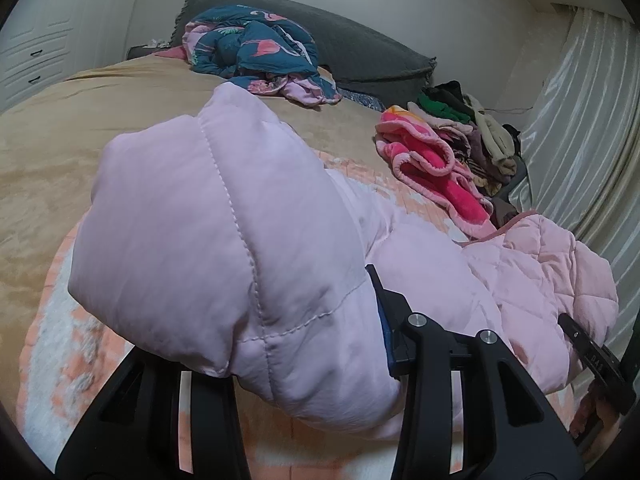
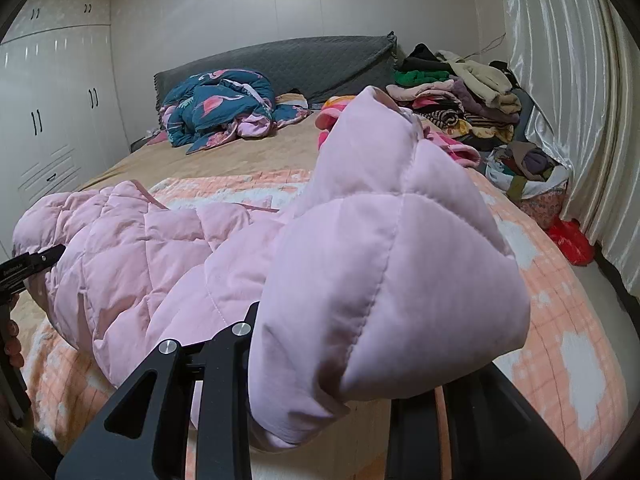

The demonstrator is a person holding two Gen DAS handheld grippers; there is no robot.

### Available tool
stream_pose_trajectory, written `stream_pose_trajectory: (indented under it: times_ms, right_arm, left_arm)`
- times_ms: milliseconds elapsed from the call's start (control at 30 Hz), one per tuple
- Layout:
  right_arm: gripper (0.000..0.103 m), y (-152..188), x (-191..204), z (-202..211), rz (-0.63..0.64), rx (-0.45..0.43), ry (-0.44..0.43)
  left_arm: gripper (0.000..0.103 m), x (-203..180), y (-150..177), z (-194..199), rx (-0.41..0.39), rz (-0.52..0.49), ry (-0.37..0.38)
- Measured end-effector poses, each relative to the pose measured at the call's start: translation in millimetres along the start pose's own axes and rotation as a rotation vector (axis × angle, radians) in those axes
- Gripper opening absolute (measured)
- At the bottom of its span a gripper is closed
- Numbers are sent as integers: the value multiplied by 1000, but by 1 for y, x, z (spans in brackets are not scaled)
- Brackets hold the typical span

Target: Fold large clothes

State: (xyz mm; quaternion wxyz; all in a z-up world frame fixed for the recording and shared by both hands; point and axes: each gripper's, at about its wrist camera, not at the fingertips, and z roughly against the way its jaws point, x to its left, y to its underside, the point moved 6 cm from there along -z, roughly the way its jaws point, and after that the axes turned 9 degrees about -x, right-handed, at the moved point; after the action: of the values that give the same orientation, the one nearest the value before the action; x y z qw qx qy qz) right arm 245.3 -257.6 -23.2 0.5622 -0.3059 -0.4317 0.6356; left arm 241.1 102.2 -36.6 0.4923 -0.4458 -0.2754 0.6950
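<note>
A pale pink quilted puffer jacket (image 1: 224,240) is held up over the bed, and it also shows in the right wrist view (image 2: 384,264). My left gripper (image 1: 320,344) is shut on one bulky end of the jacket, which bulges between and over its fingers. My right gripper (image 2: 332,360) is shut on the other end in the same way. The jacket's quilted middle (image 2: 120,248) sags between the two grippers, just above the bed. Each gripper's tip shows at the edge of the other's view. The fingertips are hidden by fabric.
The bed has a tan cover (image 1: 60,148) and a peach-and-white blanket (image 2: 568,320). A teal flamingo quilt (image 2: 216,108) lies crumpled by the grey headboard (image 2: 304,60). A pile of clothes (image 2: 460,96) sits at the far right by the curtain (image 2: 568,92). White wardrobes (image 2: 52,112) stand at left.
</note>
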Motion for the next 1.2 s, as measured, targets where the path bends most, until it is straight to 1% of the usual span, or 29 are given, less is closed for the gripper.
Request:
stream_pose_trajectory:
  times_ms: [267, 500, 733, 933, 1200]
  right_arm:
    - [27, 10, -2, 18, -21, 15, 8]
    - [27, 22, -6, 29, -37, 26, 18]
    - [28, 43, -17, 37, -117, 60, 31]
    - [30, 57, -32, 30, -190, 105, 45]
    - [36, 80, -50, 3, -303, 210, 98]
  left_arm:
    - [33, 1, 17, 23, 17, -29, -1]
    - [33, 1, 30, 35, 33, -54, -12]
    - [35, 3, 43, 41, 52, -71, -36]
    - [38, 13, 57, 35, 90, -52, -68]
    - [42, 18, 68, 29, 113, -46, -96]
